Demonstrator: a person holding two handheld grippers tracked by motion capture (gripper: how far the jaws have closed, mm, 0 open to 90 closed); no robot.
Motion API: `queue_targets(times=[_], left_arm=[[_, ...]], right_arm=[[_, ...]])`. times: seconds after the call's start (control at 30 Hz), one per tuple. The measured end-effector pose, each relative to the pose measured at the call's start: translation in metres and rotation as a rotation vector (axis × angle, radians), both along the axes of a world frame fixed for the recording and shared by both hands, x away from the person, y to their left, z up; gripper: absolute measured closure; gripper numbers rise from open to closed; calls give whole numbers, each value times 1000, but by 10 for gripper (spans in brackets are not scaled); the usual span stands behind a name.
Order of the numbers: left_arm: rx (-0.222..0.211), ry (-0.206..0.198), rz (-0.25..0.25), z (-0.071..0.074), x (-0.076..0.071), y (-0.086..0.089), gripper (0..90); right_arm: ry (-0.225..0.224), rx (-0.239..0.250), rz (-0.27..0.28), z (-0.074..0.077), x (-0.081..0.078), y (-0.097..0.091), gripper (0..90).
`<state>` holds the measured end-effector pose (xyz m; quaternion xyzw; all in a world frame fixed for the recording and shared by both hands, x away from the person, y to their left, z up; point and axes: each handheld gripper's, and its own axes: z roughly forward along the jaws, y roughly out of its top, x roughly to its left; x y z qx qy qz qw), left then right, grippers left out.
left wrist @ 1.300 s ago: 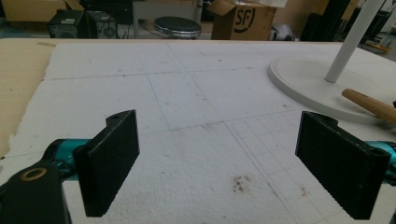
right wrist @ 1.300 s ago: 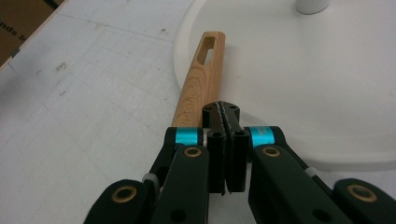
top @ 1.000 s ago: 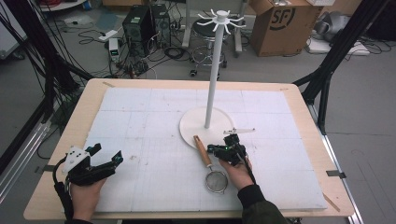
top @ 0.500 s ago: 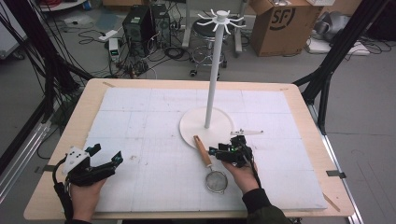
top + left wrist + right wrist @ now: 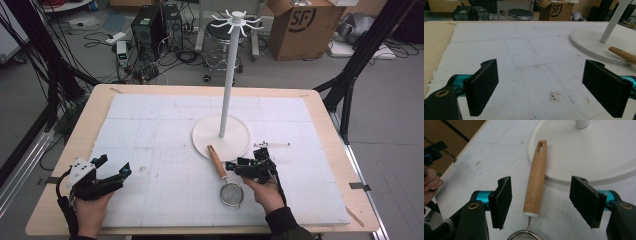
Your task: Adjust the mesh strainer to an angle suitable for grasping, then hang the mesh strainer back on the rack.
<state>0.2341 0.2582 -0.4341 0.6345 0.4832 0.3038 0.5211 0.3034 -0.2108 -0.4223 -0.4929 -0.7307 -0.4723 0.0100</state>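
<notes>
a cardboard box point(image 5: 301, 25), a computer tower point(image 5: 149, 25) and a black stool point(image 5: 222, 35) stand behind the table.

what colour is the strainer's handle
Light tan wood grain with a white tip; the strainer's handle shows best in the right gripper view.

Strainer point(image 5: 230, 192) on the table point(image 5: 150, 130), handle tip resting on the stand base point(image 5: 221, 137), right gripper point(image 5: 231, 166) just right of handle, left gripper point(image 5: 112, 172) far left

Even bright indoor light, soft shadows, slightly grainy, mild softness
</notes>
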Motion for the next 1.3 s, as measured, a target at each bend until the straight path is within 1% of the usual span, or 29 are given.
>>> queue_targets(times=[0.03,0.23,0.4,0.53,0.6,0.83,0.93,1.13,1.27,1.3], left_arm=[[-1,0,0,0,0,0,142],[-2,-1,2,0,0,0,142],[-4,1,4,0,0,0,142],[0,1,0,0,0,0,142],[-3,0,1,0,0,0,142],[-9,-2,5,0,0,1,142],[-7,-1,4,1,-1,2,142],[-7,-3,4,1,-1,2,142],[-6,-3,6,1,0,2,142],[-6,-3,6,1,0,2,142]], right_arm=[[5,0,-2,0,-1,0,340],[-1,-4,0,1,-3,-1,345],[12,-6,10,0,-3,2,355],[24,-18,23,-2,-4,7,366],[39,-19,28,-3,-3,10,369],[55,-60,47,-8,-3,24,372],[66,-88,47,-12,-3,28,376],[73,-105,62,-14,-3,34,391],[76,-128,58,-17,-1,36,403],[73,-134,50,-17,-1,36,416]])
